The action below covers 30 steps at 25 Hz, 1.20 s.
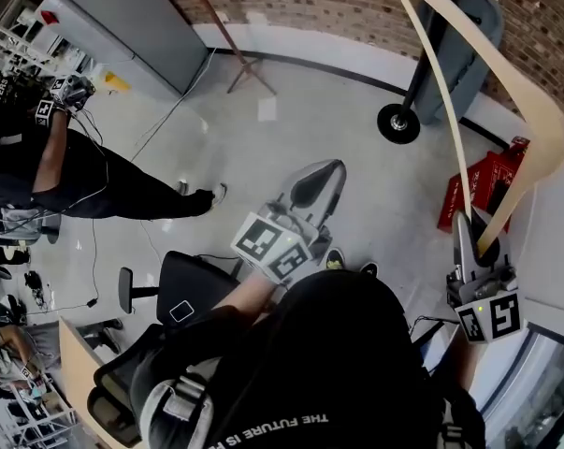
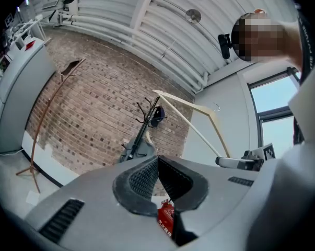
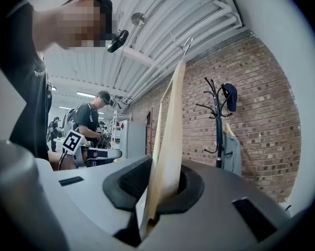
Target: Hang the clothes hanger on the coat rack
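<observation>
The right claw (image 3: 160, 184) is clenching one end of the pale wooden clothes hanger (image 3: 170, 135), and you can see the wood wedged tight between the dark pads. The hanger is standing almost upright out of the jaws, its long axis running up and away from the claw, with the metal hook (image 3: 187, 42) right at the top, up in the air. The left claw (image 2: 158, 179) is idling lower down, in front of the person. Its jaws are pressed together at the tips and holding nothing. So this is the right hand's job, and it looks like the carrying stage, with the hanging not yet done. The coat rack (image 3: 218, 119) is standing by the brick wall (image 3: 261, 88), ahead of the right claw and well apart from it. In the right gripper view it is sitting off to the right of the hanger, with a blue cap (image 3: 229, 95) on one upper prong. The move to come is turning on that gap. The hook is high, the prongs are high, and the hanger needs to travel across and tip its hook over a free prong.
</observation>
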### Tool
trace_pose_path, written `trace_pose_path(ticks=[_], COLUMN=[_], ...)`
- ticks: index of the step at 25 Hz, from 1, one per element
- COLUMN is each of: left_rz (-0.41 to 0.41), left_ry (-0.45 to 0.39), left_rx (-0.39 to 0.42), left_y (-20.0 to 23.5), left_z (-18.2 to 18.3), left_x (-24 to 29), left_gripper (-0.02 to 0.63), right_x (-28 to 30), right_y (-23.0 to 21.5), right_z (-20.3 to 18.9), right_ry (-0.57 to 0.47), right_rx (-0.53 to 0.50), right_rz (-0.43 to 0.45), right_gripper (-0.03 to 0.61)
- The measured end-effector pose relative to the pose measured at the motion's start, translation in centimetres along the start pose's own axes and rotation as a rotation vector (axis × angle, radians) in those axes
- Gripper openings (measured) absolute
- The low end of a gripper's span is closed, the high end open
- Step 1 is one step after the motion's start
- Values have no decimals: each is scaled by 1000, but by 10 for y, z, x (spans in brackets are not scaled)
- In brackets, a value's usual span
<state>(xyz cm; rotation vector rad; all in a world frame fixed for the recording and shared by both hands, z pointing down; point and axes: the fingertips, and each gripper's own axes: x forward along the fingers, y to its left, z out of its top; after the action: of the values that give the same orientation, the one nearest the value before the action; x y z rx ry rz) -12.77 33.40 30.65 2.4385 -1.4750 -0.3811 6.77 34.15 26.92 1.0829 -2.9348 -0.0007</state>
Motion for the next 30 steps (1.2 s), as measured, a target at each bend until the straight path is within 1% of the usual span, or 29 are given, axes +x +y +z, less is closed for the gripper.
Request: trace_pose_path(ticks=[4, 9, 13, 24, 30], left_rz=[-5, 1, -10, -20, -5], left_ry=[-13, -14, -16, -18, -16], left_rx=[-4, -13, -15, -4, -6], left_y=[11, 33, 43, 63, 79], left_z=[4, 4, 6, 11, 11], left_x=[-9, -18, -18, 10, 46], left_gripper=[20, 20, 20, 20, 20], right_x=[6, 17, 27, 57, 83], right_y=[5, 15, 20, 3, -27], right_z=[1, -1, -1, -5, -10], right_ry=[-10, -2, -5, -3, 10], right_rx=[37, 32, 29, 24, 19], right_rz=[-17, -27, -25, -19, 0], right_gripper=[46, 46, 46, 46, 46])
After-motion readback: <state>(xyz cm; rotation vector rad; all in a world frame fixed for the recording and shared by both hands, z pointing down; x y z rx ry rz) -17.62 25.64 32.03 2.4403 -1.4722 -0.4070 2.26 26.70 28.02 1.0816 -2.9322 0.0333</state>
